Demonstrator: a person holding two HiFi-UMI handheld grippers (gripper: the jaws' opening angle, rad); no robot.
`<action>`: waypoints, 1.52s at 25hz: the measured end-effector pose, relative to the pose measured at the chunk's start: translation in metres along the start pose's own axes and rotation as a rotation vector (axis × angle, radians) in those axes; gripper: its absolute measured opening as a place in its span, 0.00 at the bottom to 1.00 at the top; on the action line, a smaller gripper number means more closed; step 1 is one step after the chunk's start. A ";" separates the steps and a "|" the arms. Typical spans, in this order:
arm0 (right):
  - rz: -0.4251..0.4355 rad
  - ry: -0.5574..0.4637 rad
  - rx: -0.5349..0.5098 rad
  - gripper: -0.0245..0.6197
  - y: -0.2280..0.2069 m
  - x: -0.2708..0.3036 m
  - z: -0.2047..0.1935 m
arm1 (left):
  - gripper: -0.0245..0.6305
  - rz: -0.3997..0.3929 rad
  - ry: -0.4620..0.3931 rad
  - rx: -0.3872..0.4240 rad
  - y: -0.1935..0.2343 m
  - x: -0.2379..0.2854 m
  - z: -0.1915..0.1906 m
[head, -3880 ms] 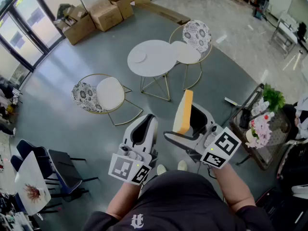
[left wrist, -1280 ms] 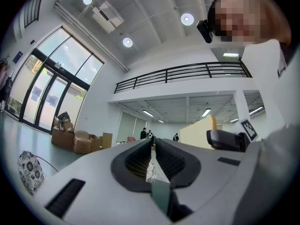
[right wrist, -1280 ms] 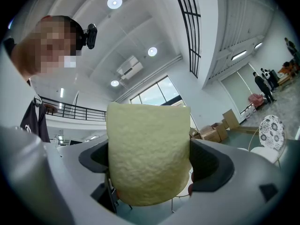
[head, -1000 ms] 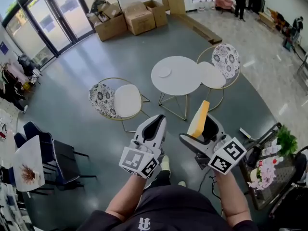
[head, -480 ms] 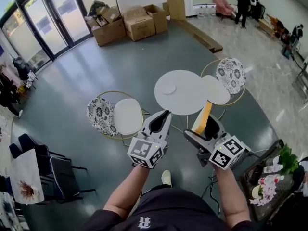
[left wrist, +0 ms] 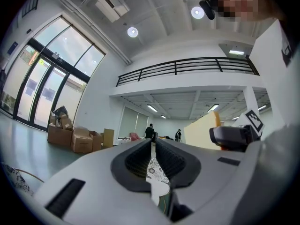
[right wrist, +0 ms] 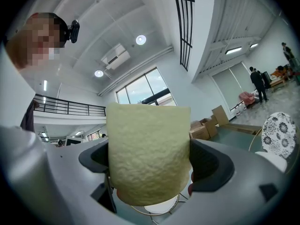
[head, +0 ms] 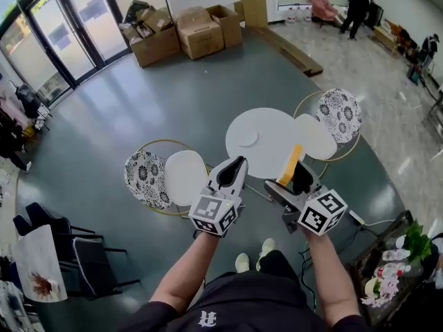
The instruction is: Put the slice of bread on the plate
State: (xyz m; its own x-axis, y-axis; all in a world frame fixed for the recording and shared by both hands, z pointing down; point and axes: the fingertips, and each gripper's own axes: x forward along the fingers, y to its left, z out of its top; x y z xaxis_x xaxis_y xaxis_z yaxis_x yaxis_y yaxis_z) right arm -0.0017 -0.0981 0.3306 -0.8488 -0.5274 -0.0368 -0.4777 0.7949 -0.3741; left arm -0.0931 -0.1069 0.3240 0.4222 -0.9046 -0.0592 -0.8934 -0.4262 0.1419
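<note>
Pale-yellow slice of bread is standing upright in the right gripper, jaws clamping its lower part, prob. so it isn't flopping while carried. It's showing against the near edge of the round white table. The plate is sitting left of the table's centre, not reached yet. Left gripper is idling, jaws nearly together w/ nothing btwn them.

Pale slice of bread upright between the right tongs (a patterned chair back, probably, at the right edge).
</note>
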 end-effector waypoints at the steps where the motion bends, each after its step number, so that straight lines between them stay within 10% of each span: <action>1: 0.001 0.003 0.005 0.81 -0.008 0.007 0.000 | 0.09 0.006 0.004 0.000 0.005 0.007 -0.003; 20: 0.126 0.125 0.034 0.81 -0.183 0.147 0.014 | 0.09 0.186 0.015 -0.005 0.116 0.172 -0.030; 38: 0.025 0.319 0.069 0.81 -0.307 0.282 -0.119 | 0.09 0.176 0.064 -0.078 0.252 0.238 -0.129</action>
State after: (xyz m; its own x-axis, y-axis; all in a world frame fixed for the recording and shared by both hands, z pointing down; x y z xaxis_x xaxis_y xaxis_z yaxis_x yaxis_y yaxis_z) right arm -0.1216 -0.4552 0.5451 -0.8936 -0.3782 0.2416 -0.4483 0.7789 -0.4386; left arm -0.1975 -0.4287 0.4730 0.2721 -0.9616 0.0354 -0.9405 -0.2580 0.2211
